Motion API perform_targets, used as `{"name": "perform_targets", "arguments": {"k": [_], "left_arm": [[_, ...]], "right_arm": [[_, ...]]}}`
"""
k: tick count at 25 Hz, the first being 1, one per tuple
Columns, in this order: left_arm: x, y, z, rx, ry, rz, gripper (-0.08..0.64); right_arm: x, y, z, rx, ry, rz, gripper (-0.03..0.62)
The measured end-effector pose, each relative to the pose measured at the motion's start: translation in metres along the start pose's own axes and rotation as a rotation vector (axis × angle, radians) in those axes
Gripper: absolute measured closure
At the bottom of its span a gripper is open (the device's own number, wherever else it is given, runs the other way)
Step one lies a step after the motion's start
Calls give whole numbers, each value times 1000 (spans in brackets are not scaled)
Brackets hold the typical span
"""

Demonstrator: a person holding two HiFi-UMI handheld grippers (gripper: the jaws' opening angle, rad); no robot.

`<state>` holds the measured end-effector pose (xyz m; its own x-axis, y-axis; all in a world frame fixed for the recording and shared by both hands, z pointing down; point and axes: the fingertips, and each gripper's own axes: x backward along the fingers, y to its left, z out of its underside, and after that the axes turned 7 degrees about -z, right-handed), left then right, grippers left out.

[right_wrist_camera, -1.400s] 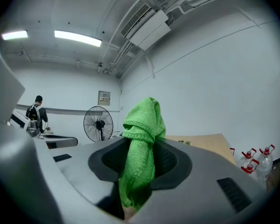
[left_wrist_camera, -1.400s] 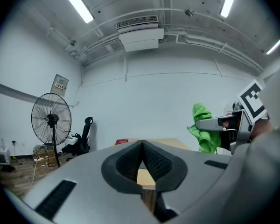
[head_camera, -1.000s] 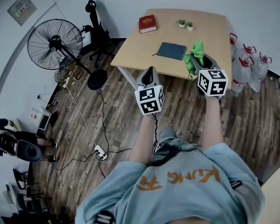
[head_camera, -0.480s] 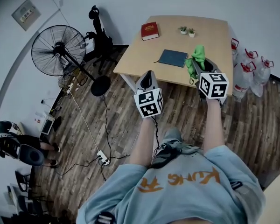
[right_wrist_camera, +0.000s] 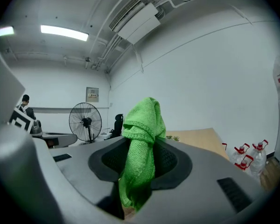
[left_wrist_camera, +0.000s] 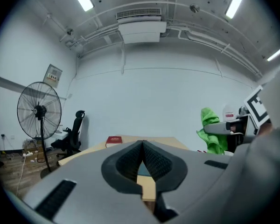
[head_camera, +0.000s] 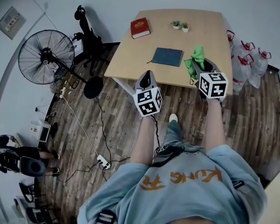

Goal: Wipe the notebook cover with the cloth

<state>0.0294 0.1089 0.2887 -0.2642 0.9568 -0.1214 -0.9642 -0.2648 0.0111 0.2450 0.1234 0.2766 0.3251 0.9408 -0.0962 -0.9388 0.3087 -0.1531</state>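
Observation:
A dark blue notebook point(head_camera: 167, 56) lies flat near the middle of the wooden table point(head_camera: 130, 55). My right gripper point(head_camera: 199, 66) is shut on a bright green cloth point(head_camera: 195, 58), held at the table's near edge, right of the notebook. In the right gripper view the cloth point(right_wrist_camera: 140, 157) hangs bunched between the jaws. My left gripper point(head_camera: 147, 78) is shut with nothing in it, just short of the table's near edge, below the notebook. In the left gripper view its jaws point(left_wrist_camera: 143, 158) meet tip to tip, and the cloth point(left_wrist_camera: 212, 131) shows at the right.
A red book point(head_camera: 140, 27) lies at the table's far left, two small potted plants point(head_camera: 180, 26) at the far middle. A standing fan point(head_camera: 43, 57) and a black chair point(head_camera: 86, 36) stand left of the table. Water bottles point(head_camera: 247, 64) sit at its right. Cables point(head_camera: 91, 134) cross the wood floor.
The view has shifted a little as the person steps toward the table. Both grippers keep nearly the same places, the right one still holding the cloth.

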Motion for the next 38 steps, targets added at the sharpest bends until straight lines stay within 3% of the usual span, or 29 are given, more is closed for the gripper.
{"name": "perform_targets", "arguments": {"k": [4, 8, 12, 15, 20, 28, 32, 38], "left_arm": [[-42, 4, 22, 57, 52, 13, 543], [-81, -3, 39, 88, 95, 43, 544], [-101, 7, 63, 5, 142, 55, 545], [-127, 1, 81, 1, 197, 67, 545], [-191, 20, 102, 35, 253, 69, 545], [-263, 68, 130, 192, 320, 15, 545], [-301, 88, 143, 220, 360, 59, 545], [-323, 103, 178, 252, 423, 52, 544]], "right_arm": [[-15, -25, 11, 84, 52, 73, 468], [-27, -53, 23, 88, 95, 138, 468], [-65, -47, 65, 91, 182, 138, 467], [-91, -45, 89, 109, 278, 119, 466], [-163, -40, 109, 120, 342, 70, 466], [-265, -32, 117, 216, 470, -54, 466], [-315, -28, 129, 220, 513, -77, 466], [-348, -25, 151, 221, 565, -103, 466]]}}
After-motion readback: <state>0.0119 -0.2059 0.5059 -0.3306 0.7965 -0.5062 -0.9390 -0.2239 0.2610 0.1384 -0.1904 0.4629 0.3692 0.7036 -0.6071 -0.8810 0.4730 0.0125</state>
